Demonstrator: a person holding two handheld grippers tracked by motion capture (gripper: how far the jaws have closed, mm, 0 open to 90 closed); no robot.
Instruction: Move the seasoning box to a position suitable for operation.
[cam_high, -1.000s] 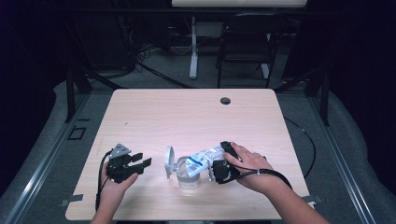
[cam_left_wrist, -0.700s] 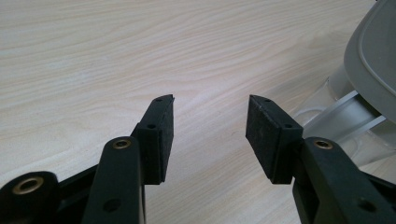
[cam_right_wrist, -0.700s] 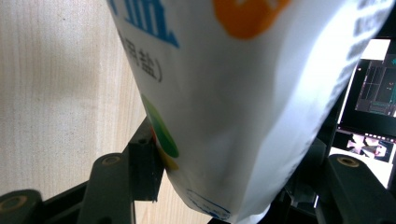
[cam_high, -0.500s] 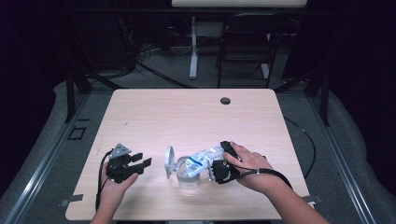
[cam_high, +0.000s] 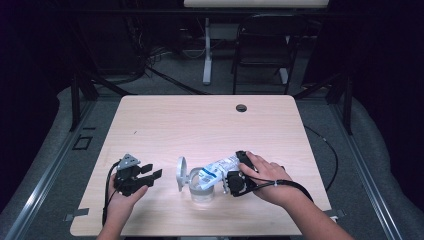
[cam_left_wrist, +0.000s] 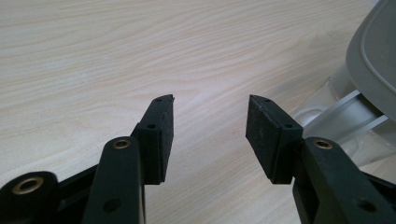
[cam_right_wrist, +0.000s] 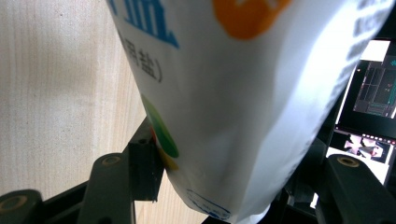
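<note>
White salt bag (cam_right_wrist: 243, 107) sits clamped in the right claw (cam_high: 231, 182) — tilted over the clear jar (cam_high: 201, 186) — left claw (cam_left_wrist: 210, 135) wide, empty.

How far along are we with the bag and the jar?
Done: the clear jar stands open, its hinged lid swung aside. In hand: the right gripper clamps the white bag, tilted over the jar's mouth. The left gripper waits open beside it. Left: finishing the pour; contents aren't visible, so fill level is unclear.

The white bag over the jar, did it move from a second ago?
No. In the high view the white bag sits at the same tilt over the clear jar, clamped in the right tool, equally far below the table's round hole.
</note>
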